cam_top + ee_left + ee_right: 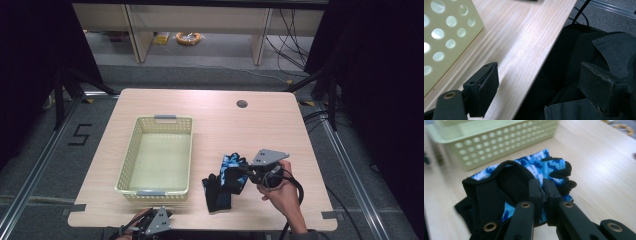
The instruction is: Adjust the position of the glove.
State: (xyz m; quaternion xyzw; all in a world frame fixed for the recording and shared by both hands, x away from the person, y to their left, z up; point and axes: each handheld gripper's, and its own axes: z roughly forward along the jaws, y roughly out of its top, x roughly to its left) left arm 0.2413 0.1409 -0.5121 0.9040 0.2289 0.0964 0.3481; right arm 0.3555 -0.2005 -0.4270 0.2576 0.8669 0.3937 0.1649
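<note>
Your right gripper [248,170] is clamped on the blue camouflage glove [534,167], which sits on the surface just right of the basket [131,150]. Looks like the pick is made but the carry is not yet begun. A black glove [216,192] lies touching it on the near side, untouched. The basket holds nothing so far. Your left gripper [539,85] hangs with jaws spread wide at the near edge, holding nothing.
</note>
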